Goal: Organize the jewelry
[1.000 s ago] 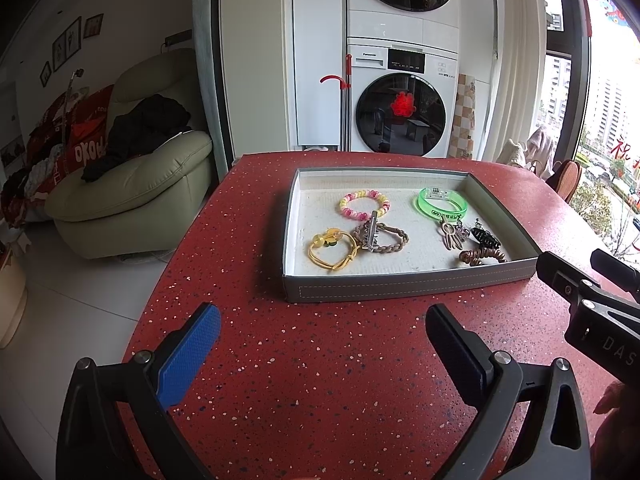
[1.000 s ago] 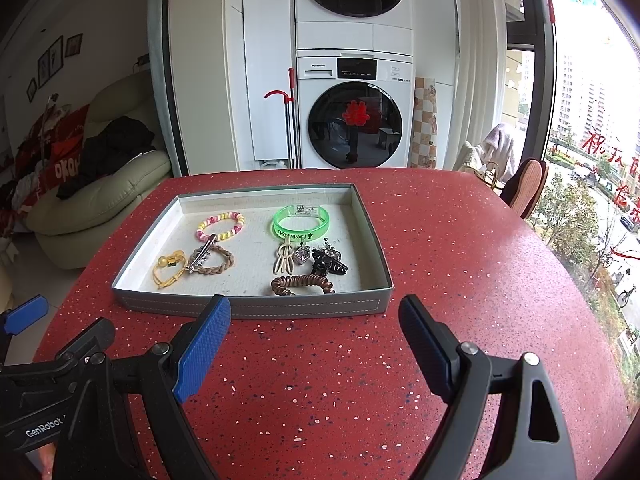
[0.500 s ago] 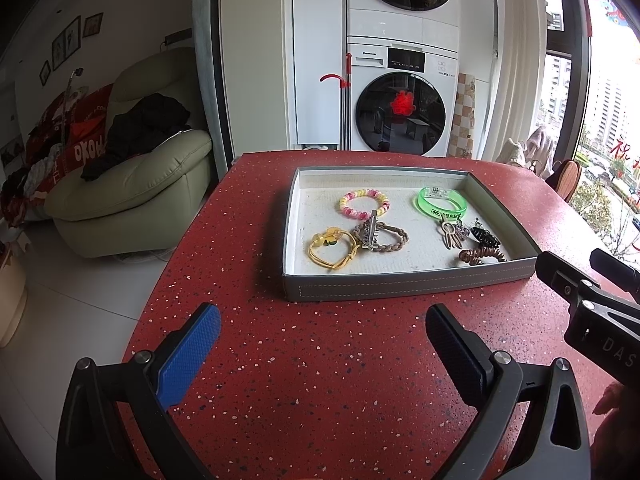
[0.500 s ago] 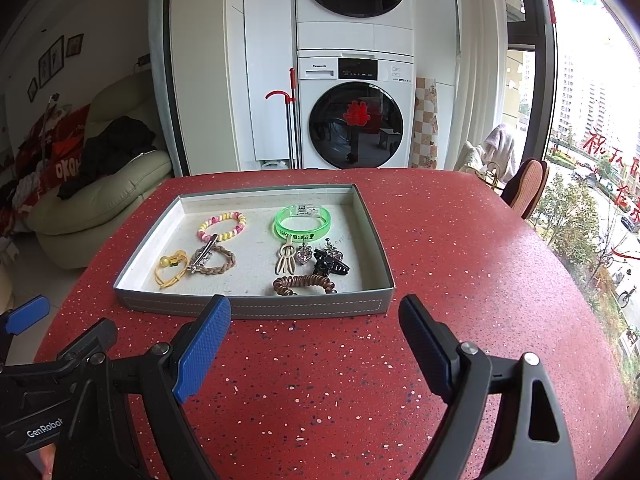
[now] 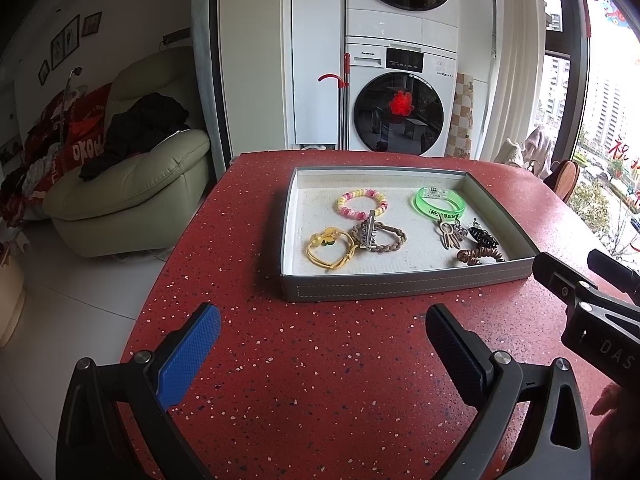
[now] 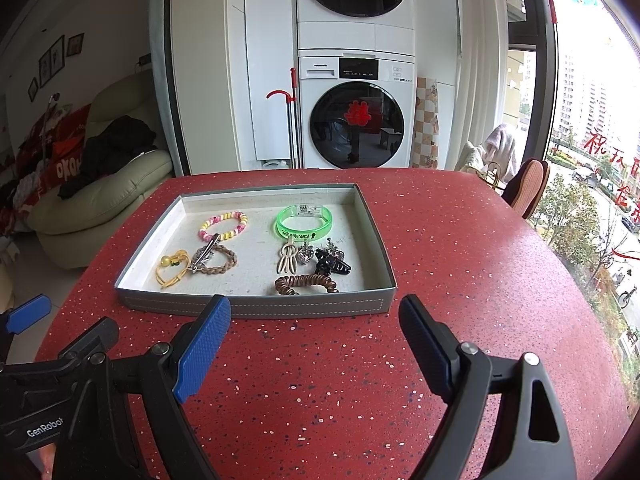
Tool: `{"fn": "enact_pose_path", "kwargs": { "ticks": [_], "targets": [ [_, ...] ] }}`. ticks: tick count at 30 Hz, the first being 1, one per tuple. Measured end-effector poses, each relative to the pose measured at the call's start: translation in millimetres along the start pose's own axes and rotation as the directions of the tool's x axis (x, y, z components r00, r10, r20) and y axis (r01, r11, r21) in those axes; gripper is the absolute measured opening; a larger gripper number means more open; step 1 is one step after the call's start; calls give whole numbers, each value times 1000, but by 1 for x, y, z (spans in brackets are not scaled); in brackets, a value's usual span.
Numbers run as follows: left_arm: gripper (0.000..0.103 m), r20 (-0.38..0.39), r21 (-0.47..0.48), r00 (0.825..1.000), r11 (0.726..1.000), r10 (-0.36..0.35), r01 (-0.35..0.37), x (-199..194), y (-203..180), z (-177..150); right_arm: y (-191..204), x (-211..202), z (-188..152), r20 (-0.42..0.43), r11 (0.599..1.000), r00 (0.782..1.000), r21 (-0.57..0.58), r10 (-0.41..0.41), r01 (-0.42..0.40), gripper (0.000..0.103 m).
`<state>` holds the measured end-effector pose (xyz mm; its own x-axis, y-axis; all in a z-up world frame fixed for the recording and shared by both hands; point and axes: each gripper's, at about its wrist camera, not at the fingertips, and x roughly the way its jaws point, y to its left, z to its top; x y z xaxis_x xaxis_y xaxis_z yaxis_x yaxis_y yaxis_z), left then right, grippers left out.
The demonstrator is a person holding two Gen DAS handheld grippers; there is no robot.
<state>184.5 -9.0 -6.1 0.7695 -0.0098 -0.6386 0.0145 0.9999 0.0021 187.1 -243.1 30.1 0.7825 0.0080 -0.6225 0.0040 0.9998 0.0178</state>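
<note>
A grey tray (image 5: 404,289) (image 6: 256,307) sits on the red speckled table. It holds a pink-yellow bead bracelet (image 5: 362,202) (image 6: 223,225), a green bangle (image 5: 439,201) (image 6: 304,222), a yellow cord bracelet (image 5: 330,249) (image 6: 172,268), a brown braided band with a silver clip (image 5: 379,236) (image 6: 214,259), a beige hair clip (image 6: 287,259), a black claw clip (image 6: 332,265) and a brown coil tie (image 5: 480,256) (image 6: 306,284). My left gripper (image 5: 322,334) and right gripper (image 6: 314,328) are open and empty, just in front of the tray.
The red table (image 6: 460,264) curves off at left and right edges. A green sofa (image 5: 132,188) stands to the left, stacked washing machines (image 6: 356,108) behind, and a chair (image 6: 528,188) at the far right by the window.
Both grippers have crept slightly forward toward the tray. Nothing in the tray has moved.
</note>
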Motion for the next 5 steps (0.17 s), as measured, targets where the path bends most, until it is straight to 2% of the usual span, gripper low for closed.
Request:
{"fn": "enact_pose_path", "kwargs": {
  "ticks": [5],
  "targets": [
    [103,3,14,1000,1000,-4,4,-1,-3,0,1,1,-1,-2,1000,1000,4,0,0,88]
  ]
}}
